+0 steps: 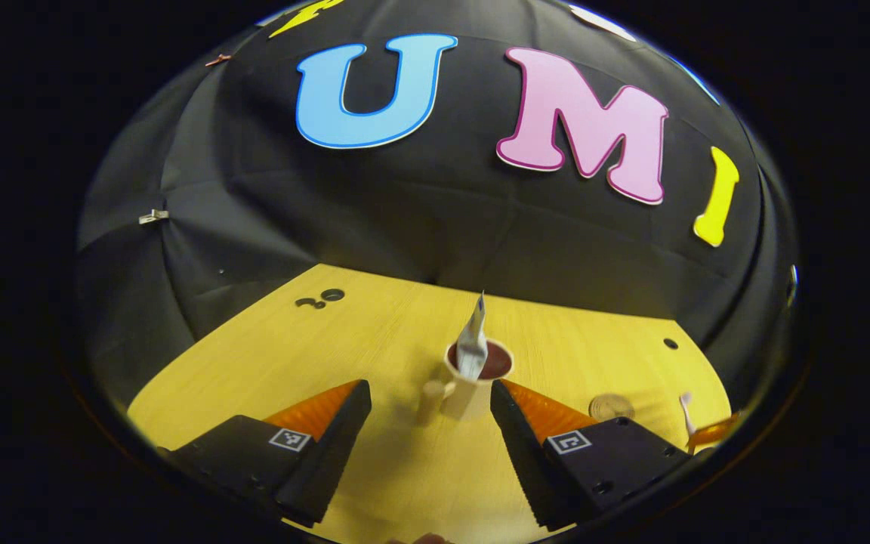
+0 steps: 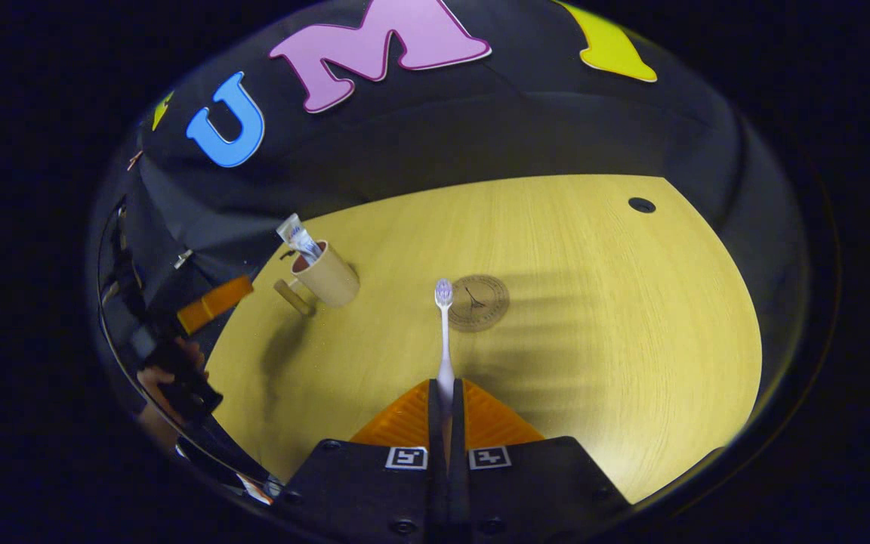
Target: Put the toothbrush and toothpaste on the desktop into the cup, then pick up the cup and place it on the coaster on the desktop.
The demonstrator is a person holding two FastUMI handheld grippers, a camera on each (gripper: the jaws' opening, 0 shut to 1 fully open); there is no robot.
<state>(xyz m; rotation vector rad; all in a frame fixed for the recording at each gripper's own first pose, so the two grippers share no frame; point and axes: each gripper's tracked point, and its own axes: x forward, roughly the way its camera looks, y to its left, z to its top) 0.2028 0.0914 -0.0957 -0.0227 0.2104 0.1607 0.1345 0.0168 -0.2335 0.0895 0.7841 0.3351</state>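
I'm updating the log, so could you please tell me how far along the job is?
Done: the toothpaste stands in the cup. In hand: the right gripper is shut on the toothbrush; the left gripper is open. Left: toothbrush into cup, then cup onto the coaster.

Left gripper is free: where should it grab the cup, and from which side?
Close on the cup's body below the rim, coming level from the near side. The left gripper already brackets it, open; the handle sticks left and the toothpaste blocks the top.
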